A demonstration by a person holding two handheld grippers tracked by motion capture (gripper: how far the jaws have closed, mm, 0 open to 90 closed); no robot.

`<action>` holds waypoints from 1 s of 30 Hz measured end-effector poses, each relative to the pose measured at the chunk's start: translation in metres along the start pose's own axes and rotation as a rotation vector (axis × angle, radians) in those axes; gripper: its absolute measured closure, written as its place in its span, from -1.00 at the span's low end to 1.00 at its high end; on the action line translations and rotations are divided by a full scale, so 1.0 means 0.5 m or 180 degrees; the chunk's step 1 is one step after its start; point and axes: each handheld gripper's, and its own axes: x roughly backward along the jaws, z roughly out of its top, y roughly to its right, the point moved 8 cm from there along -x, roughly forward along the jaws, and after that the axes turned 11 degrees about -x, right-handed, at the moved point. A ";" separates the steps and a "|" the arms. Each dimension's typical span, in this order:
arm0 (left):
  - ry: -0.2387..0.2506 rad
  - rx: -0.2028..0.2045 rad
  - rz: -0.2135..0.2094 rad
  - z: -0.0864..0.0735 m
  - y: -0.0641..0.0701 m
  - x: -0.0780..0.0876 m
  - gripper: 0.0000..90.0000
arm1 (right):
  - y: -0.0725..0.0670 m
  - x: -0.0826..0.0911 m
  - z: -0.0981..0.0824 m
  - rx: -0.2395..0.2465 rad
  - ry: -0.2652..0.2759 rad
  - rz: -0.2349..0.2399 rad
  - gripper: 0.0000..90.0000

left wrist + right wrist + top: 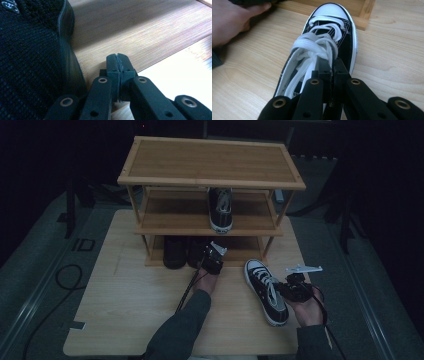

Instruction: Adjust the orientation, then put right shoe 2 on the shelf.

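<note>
One sneaker (220, 209) already stands on the rack's (210, 161) middle shelf. Its mate (266, 290) lies on the bench (130, 305), with the right gripper (289, 287) pinching its collar (jaws pressed together). The left gripper (210, 261) rests closed and empty beside a dark shoe (174, 251) on the bottom shelf.

The pale, smooth wooden table (125, 315) bore a matt, finely striped bamboo three-tier shoe rack (210, 162). The black canvas sneaker (329, 47) had a smooth white rubber toe cap and flat white cloth laces. The black knitted-mesh shoe (27, 62) looked coarse, with a glossy dark rubber rim.
</note>
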 end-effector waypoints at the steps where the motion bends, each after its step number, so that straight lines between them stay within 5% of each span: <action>1: 0.0001 0.0000 0.0000 0.000 0.000 0.000 0.98 | -0.002 0.001 0.001 0.0013 -0.0011 0.0015 0.96; 30: 0.0002 0.0000 0.0001 0.000 0.000 0.000 0.98 | -0.037 0.044 0.043 0.0281 0.0088 0.0249 0.96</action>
